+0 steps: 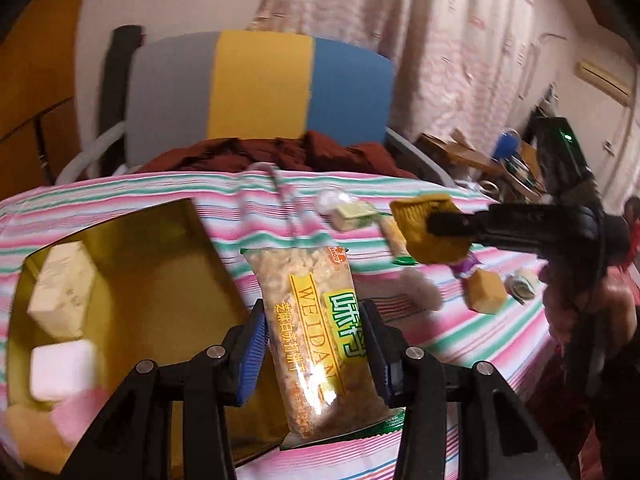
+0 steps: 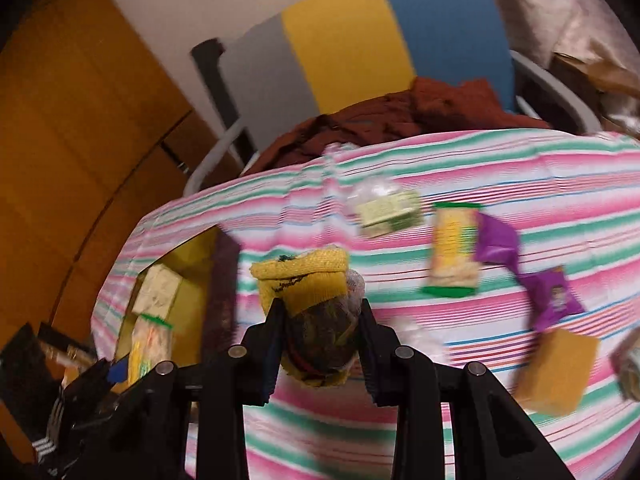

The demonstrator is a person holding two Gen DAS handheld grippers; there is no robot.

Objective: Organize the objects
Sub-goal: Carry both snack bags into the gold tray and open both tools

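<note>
Yellow box: the open box [image 1: 132, 264] sits at the left edge of the table [image 1: 480, 344], lid off so stuff can just be dropped in; a few pale and pink blocks are in there already.
Left gripper: left gripper [image 1: 316, 344] is pinching a clear cracker packet [image 1: 316, 332] by its long sides, lifted right beside the box wall, looks like it's headed in.
Right gripper: right gripper [image 2: 320, 328] is clamped on a yellow knit bundle [image 2: 304, 284] with something dark wrapped in netting, held off the striped cloth, probably queued for the box too.
Leftovers: a second cracker packet [image 2: 454, 252], purple wrappers [image 2: 554, 296], an orange block [image 2: 554, 372] and a pale green pack [image 2: 388, 212] lie scattered toward the right edge, not sorted yet.
Blur: both views are smeared, so the small stuff is a guess.
</note>
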